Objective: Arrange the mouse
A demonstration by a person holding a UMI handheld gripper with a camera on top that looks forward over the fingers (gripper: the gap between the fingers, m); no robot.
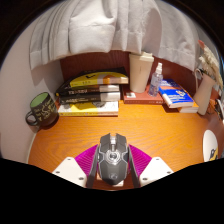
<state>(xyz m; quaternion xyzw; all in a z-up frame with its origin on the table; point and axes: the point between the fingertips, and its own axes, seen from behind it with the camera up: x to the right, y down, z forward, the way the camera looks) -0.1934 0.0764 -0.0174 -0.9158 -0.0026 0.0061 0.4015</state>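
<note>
Currently: mouse (111,157) between gripper (111,165) fingers, on desk (150,128).

Item: dark, glossy, moulded plastic mouse, rounded and symmetrical, with a centre wheel; it lies flat on the smooth orange-brown wooden desk, the magenta pads (84,158) flanking its sides. Contact cannot be confirmed, so the fingers read as spread about it, not pinching. Placement looks unfinished. Beyond: stacked books (92,90), a dark glazed mug (41,109), a small bottle (157,79), a pale curtain (110,28).
</note>
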